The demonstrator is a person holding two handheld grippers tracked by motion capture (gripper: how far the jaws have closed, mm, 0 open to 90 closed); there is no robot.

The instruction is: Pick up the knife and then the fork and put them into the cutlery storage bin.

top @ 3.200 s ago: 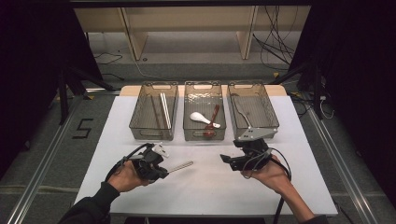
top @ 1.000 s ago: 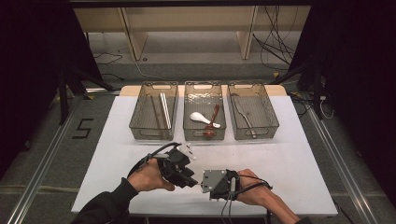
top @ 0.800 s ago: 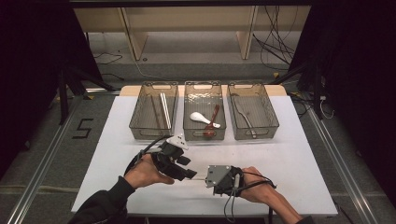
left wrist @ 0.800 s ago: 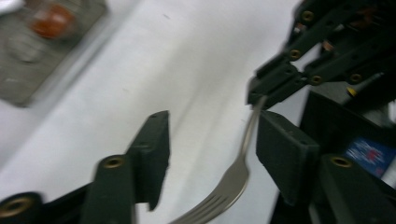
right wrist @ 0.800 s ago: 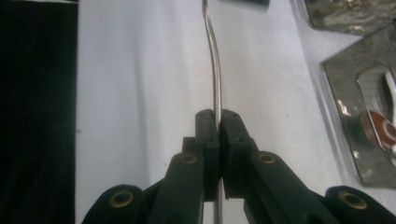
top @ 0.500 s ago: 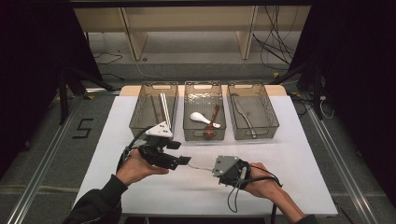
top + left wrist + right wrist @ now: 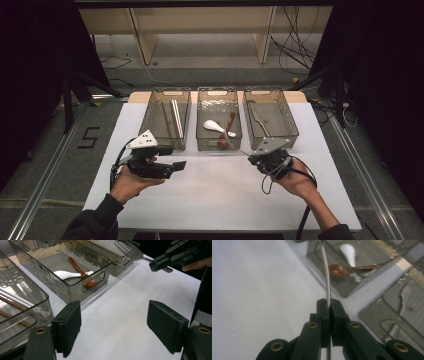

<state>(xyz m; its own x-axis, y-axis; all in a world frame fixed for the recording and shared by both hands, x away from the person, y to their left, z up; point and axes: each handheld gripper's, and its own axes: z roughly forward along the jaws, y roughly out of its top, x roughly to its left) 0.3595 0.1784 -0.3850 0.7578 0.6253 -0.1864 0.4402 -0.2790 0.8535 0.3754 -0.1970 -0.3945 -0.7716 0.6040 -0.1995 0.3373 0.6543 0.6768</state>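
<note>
My left gripper (image 7: 177, 165) has just been opening, jaws spread with nothing between them over bare white table (image 7: 210, 200). My right gripper (image 7: 257, 159) is clenched on a thin metal utensil (image 7: 325, 272), its far end reaching the middle bin's (image 7: 218, 145) near wall. Bins line the far edge.

A thin metal utensil handle (image 7: 326, 272), gently curved, sits pinched edge-on and stretches towards the middle bin's near wall.
</note>
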